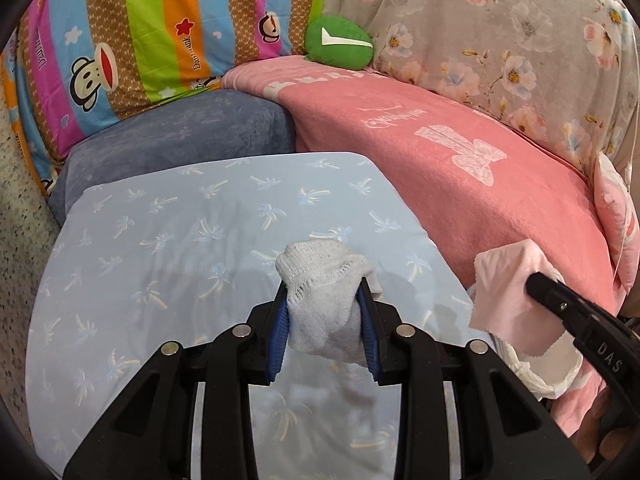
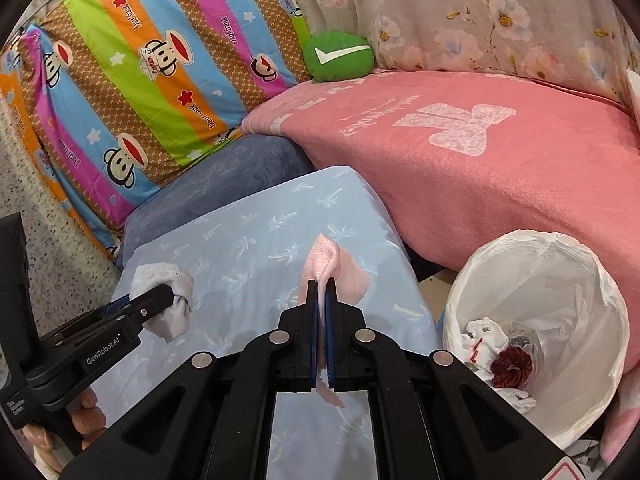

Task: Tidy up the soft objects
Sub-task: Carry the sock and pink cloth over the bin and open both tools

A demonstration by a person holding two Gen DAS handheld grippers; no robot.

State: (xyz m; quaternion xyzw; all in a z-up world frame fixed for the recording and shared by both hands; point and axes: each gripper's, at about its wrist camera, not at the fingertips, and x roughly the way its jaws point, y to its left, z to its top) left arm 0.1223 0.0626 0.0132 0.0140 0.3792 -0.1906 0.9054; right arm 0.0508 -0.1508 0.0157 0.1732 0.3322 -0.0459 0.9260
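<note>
Both grippers loaded, mid-carry, nothing placed from this pair yet.

Left gripper [image 1: 326,312] is clenched on a white sock [image 1: 324,292], bunched between the blue pads, hanging free above the blue pillow [image 1: 160,240]. Right gripper [image 2: 320,332] has its jaws pressed tight on a thin pink cloth [image 2: 334,264], which stands up past the tips and trails down under them, also over the pillow, not resting on it as far as I can tell.

Bin [image 2: 600,292] with a white liner sits near right, beside the pink blanket [image 2: 480,200]. It already holds some white soft items and a dark red scrunchie-like thing [image 2: 512,368], so part of the sorting looks done. The pink cloth is nearer the bin than the sock.

Left to do, by my read: drop both held pieces wherever they belong, probably the bin. A green cushion [image 2: 338,56] sits far back on the blanket against the floral fabric; unclear if it counts as an item to tidy. No other loose small pieces show on the pillow or blanket.
</note>
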